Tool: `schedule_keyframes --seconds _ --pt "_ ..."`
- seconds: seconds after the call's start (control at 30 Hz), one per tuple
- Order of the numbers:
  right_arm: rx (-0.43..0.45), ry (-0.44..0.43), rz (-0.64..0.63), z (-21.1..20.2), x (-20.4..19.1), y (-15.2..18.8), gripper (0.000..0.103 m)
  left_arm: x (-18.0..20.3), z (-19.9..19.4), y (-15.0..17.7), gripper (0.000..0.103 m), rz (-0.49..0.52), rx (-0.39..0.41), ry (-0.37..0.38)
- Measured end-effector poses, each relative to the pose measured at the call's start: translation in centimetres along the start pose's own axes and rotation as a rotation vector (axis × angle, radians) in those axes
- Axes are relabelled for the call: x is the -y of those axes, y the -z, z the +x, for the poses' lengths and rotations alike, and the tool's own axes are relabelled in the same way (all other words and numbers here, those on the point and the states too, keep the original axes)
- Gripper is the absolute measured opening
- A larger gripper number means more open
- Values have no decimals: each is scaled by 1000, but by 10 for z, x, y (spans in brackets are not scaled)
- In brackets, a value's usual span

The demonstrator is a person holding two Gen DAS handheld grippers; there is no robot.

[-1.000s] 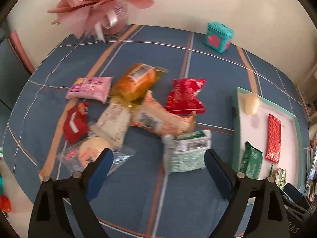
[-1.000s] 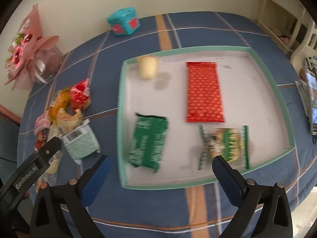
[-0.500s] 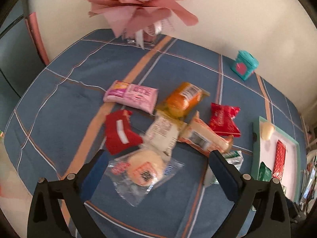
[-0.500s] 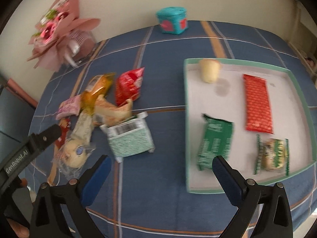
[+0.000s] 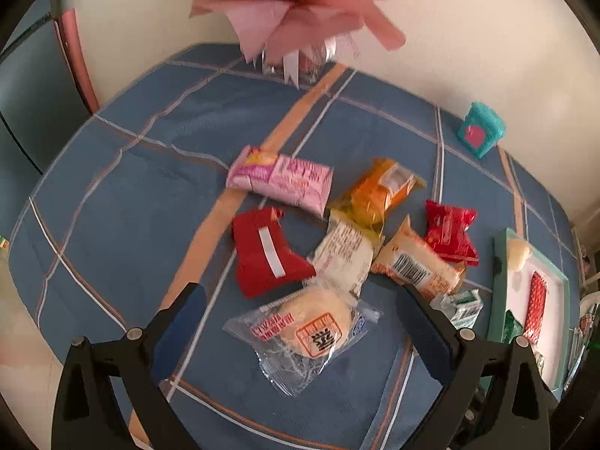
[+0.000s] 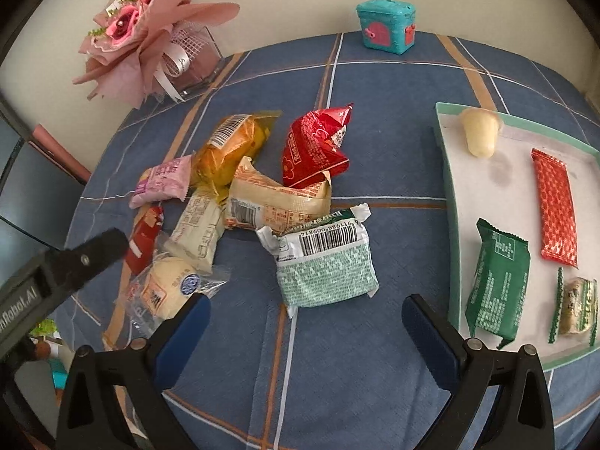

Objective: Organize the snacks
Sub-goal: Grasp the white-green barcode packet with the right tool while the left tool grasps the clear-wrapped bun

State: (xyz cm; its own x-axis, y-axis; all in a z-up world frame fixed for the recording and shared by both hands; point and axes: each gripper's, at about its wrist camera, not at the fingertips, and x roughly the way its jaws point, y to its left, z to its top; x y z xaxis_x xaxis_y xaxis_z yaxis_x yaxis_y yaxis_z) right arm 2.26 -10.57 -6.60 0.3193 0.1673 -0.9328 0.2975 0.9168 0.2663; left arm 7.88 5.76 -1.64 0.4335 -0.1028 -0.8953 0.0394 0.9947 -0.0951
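A heap of snack packets lies on the blue checked cloth. My left gripper (image 5: 300, 317) is open just above a clear-wrapped round bun (image 5: 313, 320); beyond it lie a red packet (image 5: 264, 257), a pink packet (image 5: 283, 178), an orange packet (image 5: 378, 191) and a cream packet (image 5: 343, 255). My right gripper (image 6: 305, 324) is open, hovering over a pale green packet (image 6: 324, 262). A red pouch (image 6: 315, 148) and a beige bar-coded packet (image 6: 273, 202) lie behind it. The green-rimmed tray (image 6: 452, 232) on the right holds a dark green packet (image 6: 498, 279), a red bar (image 6: 555, 208), a jelly cup (image 6: 480, 137) and a small green-edged snack (image 6: 573, 305).
A pink bouquet (image 6: 150, 37) in a glass vase stands at the back left by the wall. A small teal box (image 6: 386, 24) sits at the back edge. The left gripper's body (image 6: 60, 273) reaches in from the left in the right wrist view. Bare cloth lies in front of the heap.
Both grippers have swung left, away from the tray and toward the snack heap. The left one has closed in on the clear-wrapped bun; the right one now faces the pale green packet.
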Motion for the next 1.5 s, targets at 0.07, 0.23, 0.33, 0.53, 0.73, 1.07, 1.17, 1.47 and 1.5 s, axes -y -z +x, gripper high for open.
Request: schedule_keyframes --seconds 0.07,0.23,0.33,0.53,0.73,1.07,1.17,1.47,1.5 --pt "-7 10 1 5 1 -1 103 0 7 2 101 -6 -31 -4" --pt "-32 31 25 22 10 -5 103 -1 29 6 101 -34 -113 10" --pt "-39 39 31 29 13 -6 103 0 40 8 101 -41 -145 6" --pt "-39 52 10 37 10 -9 97 0 58 12 101 -60 -191 -2" --pt "-45 54 12 45 10 -13 88 1 63 15 101 -69 -195 -4" --pt "-55 50 21 43 14 -12 67 -5 71 13 93 -89 -189 -20" --pt "-58 47 20 43 14 -12 67 -7 69 14 87 -95 -185 -16" --pt "-77 39 21 45 17 -14 66 -7 60 15 81 -78 -182 -18" --pt "-84 43 18 45 17 -14 66 -6 59 14 80 -73 -185 -19"
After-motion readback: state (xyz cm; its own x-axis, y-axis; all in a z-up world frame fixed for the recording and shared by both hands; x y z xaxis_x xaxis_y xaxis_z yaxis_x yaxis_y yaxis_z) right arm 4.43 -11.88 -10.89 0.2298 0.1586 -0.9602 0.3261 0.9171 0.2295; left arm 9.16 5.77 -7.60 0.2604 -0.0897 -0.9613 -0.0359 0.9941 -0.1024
